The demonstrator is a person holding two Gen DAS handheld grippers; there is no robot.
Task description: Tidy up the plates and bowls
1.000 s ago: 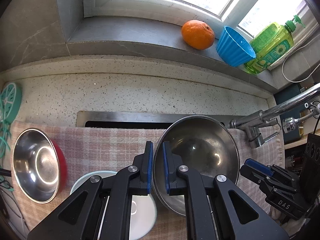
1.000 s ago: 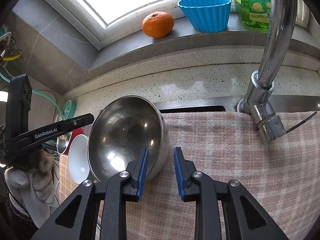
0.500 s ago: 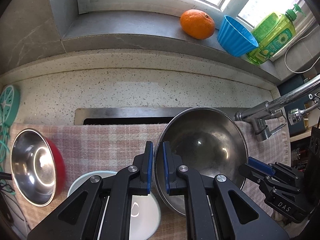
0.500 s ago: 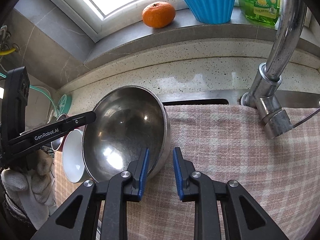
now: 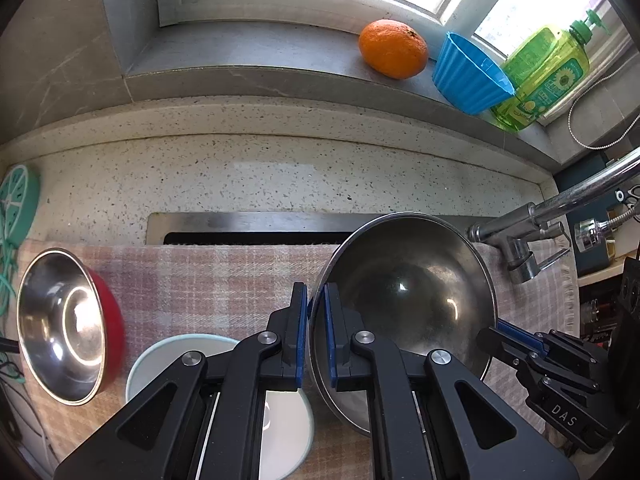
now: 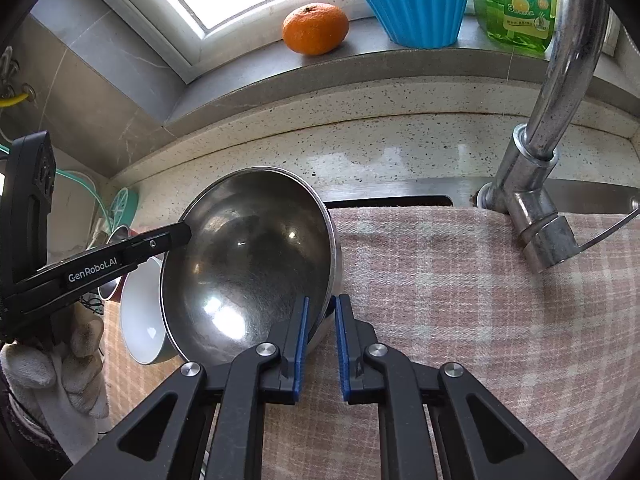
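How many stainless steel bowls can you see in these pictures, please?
2. The large steel bowl is tilted over the checked cloth, its rim between both grippers' fingers. The smaller steel bowl sits in a red bowl at the cloth's left end. Others may be hidden.

Speckled stone desk [image 5: 280, 176], pink plaid cloth [image 5: 224, 276] spread over it. On cloth: red-sided steel bowl [image 5: 64, 328] at left, white bowl [image 5: 280, 420] beside it. Grey sill [image 5: 248, 52] behind carries orange [image 5: 393, 49], blue ribbed cup [image 5: 468, 76], green soap bottle [image 5: 548, 76].

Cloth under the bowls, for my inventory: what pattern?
Pink and beige plaid cloth; right wrist view.
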